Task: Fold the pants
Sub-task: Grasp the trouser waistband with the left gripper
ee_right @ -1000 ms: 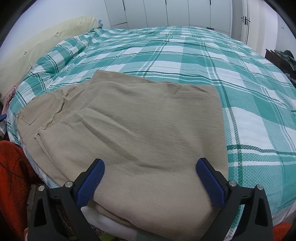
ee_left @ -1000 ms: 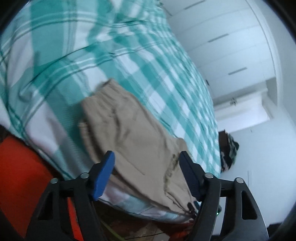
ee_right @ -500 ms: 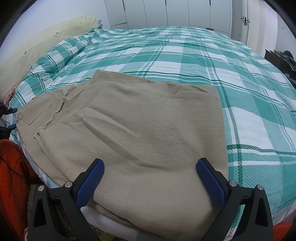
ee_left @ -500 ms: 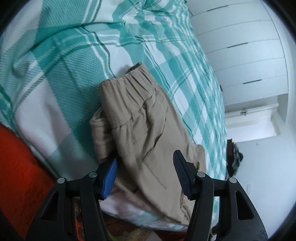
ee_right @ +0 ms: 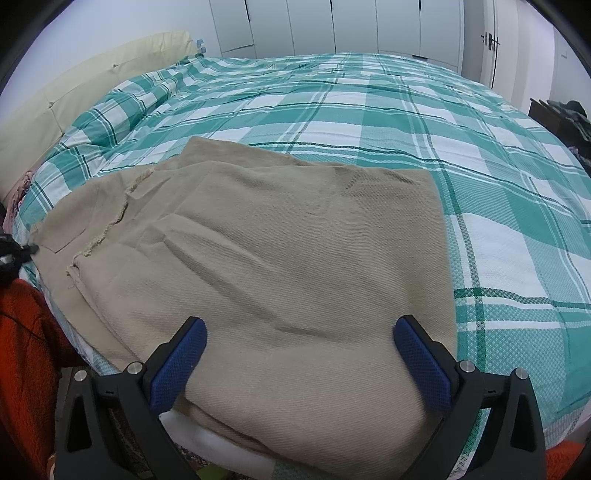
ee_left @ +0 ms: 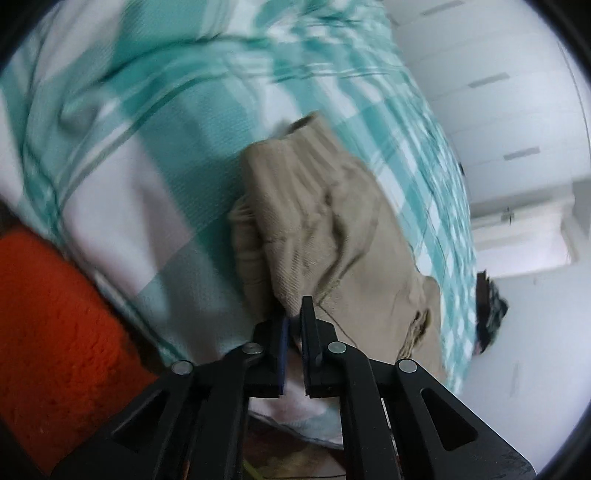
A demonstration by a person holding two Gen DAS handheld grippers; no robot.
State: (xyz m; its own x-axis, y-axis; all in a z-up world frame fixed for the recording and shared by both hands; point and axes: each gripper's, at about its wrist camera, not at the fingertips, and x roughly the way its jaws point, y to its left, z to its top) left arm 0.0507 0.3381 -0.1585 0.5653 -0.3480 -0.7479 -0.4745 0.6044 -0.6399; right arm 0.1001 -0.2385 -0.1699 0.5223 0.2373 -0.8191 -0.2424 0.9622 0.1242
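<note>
Beige pants (ee_right: pixel 280 240) lie folded on a green and white checked bed cover, near the bed's front edge. In the left wrist view the pants (ee_left: pixel 332 229) show their elastic waistband end, and my left gripper (ee_left: pixel 293 321) is shut on the near waist corner of the fabric. My right gripper (ee_right: pixel 299 354) is open, its blue pads either side of the leg end of the pants, just above the cloth. The left gripper (ee_right: pixel 14 251) shows as a dark shape at the pants' left edge in the right wrist view.
The checked bed cover (ee_right: pixel 406 110) fills most of both views. An orange fleece (ee_left: pixel 55 332) hangs at the bed's near left side. A cream headboard (ee_right: pixel 74 92) is at far left. White wardrobe doors (ee_right: pixel 351 26) stand behind the bed.
My left gripper moved in to the waist end of the pants and closed on the fabric corner. My right gripper stayed open and still over the leg end.
</note>
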